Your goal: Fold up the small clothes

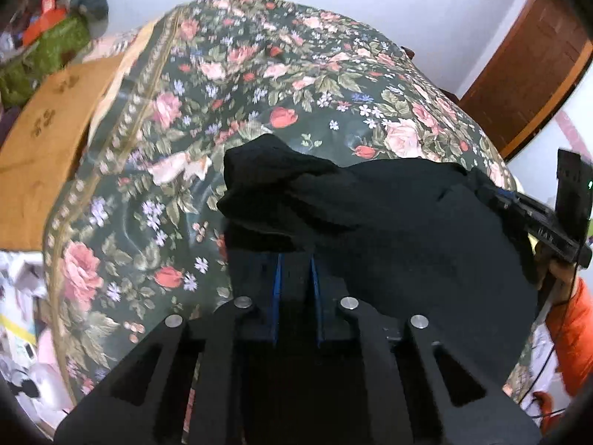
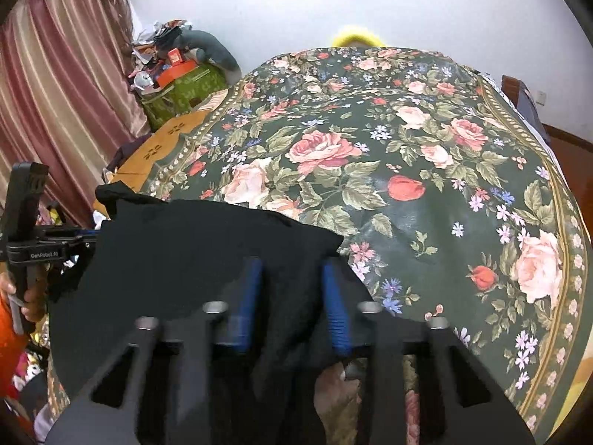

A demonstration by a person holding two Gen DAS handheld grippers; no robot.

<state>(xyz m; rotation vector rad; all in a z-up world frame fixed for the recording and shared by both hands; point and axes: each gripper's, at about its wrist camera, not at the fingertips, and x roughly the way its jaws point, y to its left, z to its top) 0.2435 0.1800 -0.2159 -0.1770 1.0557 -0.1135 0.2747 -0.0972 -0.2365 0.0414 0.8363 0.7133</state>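
Note:
A black garment [image 1: 389, 222] hangs bunched between my two grippers, just above the near edge of the floral tablecloth [image 1: 259, 85]. My left gripper [image 1: 295, 259] is shut on its left part; the blue pads are close together with cloth draped over the tips. In the right wrist view the garment [image 2: 192, 252] spreads to the left. My right gripper [image 2: 292, 270] is shut on a fold of it between the blue pads [image 2: 335, 307]. Each gripper shows at the edge of the other's view, the right one [image 1: 537, 218] and the left one [image 2: 44, 248].
The floral tablecloth [image 2: 407, 170] covers a round table. A wooden board [image 1: 48, 137] and a green box [image 2: 185, 89] with clutter lie at the far left. A curtain [image 2: 55, 74] hangs at left, a brown door [image 1: 526, 74] stands at right.

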